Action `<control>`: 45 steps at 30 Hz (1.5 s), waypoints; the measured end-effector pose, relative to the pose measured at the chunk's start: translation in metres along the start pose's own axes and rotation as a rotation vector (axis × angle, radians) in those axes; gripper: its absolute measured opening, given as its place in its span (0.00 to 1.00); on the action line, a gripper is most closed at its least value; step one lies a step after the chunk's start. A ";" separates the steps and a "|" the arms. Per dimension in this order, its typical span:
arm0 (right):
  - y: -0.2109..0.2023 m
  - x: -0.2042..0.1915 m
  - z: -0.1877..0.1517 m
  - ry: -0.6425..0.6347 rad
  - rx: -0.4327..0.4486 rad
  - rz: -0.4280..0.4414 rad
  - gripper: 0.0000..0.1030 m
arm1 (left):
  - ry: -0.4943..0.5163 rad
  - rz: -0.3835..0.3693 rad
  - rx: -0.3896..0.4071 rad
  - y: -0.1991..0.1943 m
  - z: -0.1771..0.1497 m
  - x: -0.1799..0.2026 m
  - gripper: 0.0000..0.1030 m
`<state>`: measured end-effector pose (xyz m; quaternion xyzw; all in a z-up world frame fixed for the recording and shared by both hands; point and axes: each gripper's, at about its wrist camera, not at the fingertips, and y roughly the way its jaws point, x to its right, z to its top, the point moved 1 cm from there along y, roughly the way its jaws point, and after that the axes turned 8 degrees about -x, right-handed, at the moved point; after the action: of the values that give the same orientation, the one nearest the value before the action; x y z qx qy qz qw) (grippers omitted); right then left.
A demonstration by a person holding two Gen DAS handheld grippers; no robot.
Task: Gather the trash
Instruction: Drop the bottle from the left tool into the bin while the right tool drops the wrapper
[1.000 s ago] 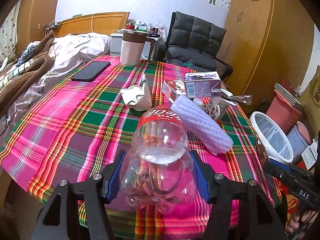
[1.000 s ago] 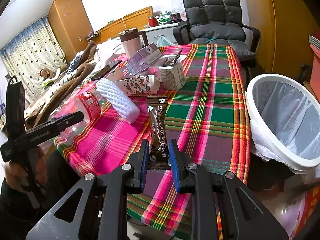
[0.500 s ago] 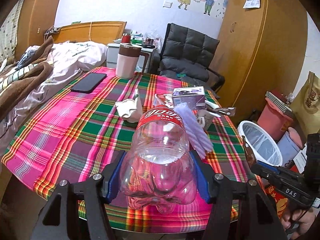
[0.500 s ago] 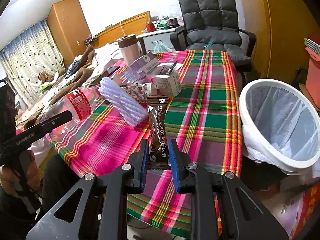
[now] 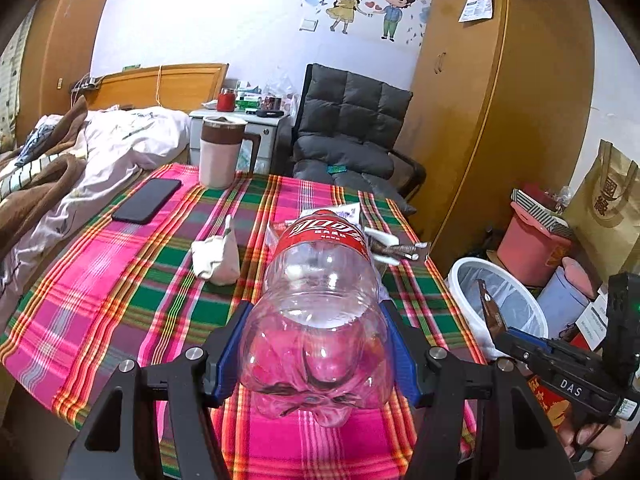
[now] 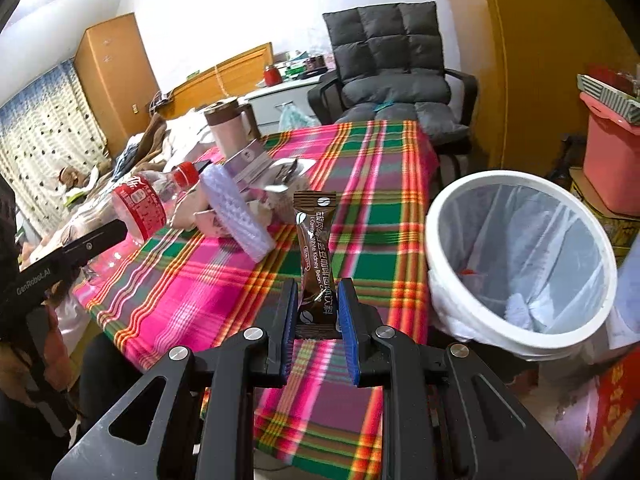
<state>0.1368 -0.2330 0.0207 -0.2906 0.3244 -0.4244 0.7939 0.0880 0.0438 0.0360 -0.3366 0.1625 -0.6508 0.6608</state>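
Observation:
My left gripper (image 5: 316,344) is shut on an empty clear plastic bottle (image 5: 320,312) with a red label, held above the plaid table's near edge; the bottle also shows in the right wrist view (image 6: 140,204). My right gripper (image 6: 318,304) is shut on a brown snack wrapper (image 6: 316,248), held upright above the table's right edge, left of the white lined trash bin (image 6: 520,264). The bin also shows in the left wrist view (image 5: 496,300), with the right gripper (image 5: 496,328) in front of it.
On the plaid table (image 5: 120,280) lie a crumpled white tissue (image 5: 216,256), a black phone (image 5: 148,200), a pink jug (image 5: 220,152), a purple box (image 6: 248,160) and a white foam sleeve (image 6: 236,208). A grey chair (image 5: 348,136) stands behind. Pink buckets (image 5: 532,244) stand right.
Both grippers have risen and drawn back from the table with their loads. The right gripper with the wrapper has moved nearer the bin.

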 end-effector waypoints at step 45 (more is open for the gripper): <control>-0.020 0.118 -0.006 0.226 0.012 -0.196 0.23 | 0.311 -0.309 -0.189 0.108 0.011 0.187 0.61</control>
<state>0.1735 -0.3451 0.0002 -0.2666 0.3793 -0.5316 0.7088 0.1952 -0.1428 0.0146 -0.3133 0.2692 -0.7701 0.4860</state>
